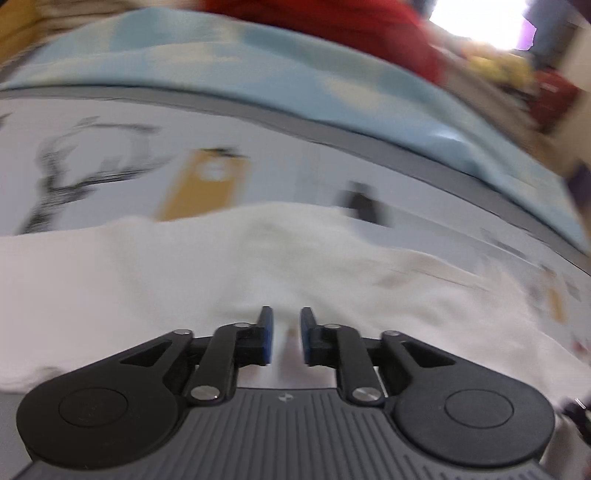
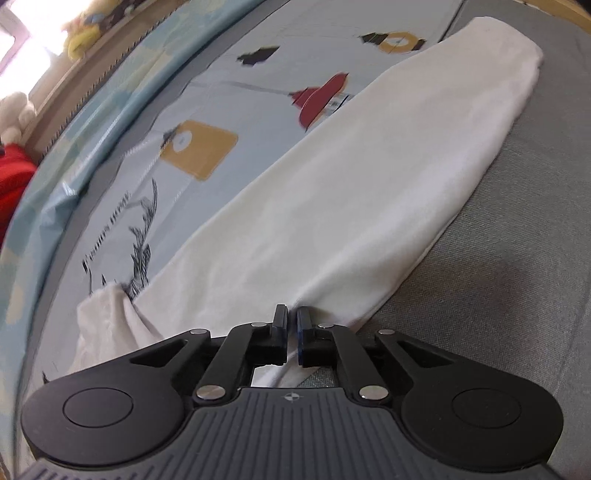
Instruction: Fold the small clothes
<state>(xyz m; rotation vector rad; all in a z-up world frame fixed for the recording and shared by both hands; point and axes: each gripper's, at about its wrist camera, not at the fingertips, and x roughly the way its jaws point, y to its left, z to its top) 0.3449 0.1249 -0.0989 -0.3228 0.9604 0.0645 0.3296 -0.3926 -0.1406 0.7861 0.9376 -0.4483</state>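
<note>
A white garment [image 2: 369,192] lies folded into a long band across a printed bed sheet [image 2: 207,110] and a grey cover [image 2: 498,258]. My right gripper [image 2: 291,317] is shut on its near end, where the creases run together at the fingertips. A loose white flap [image 2: 107,317] bunches to the left of it. The left wrist view is blurred. There the white garment [image 1: 184,273] spreads under my left gripper [image 1: 286,321]. Its jaws stand a little apart, with cloth showing in the gap and neither pad visibly pressing on it.
The sheet [image 1: 258,162] has deer, yellow and red prints. A light blue blanket [image 1: 184,55] borders its far side, with red fabric [image 1: 332,26] behind it. Yellow [image 2: 81,37] and white [image 2: 14,110] plush toys sit on a ledge by a bright window.
</note>
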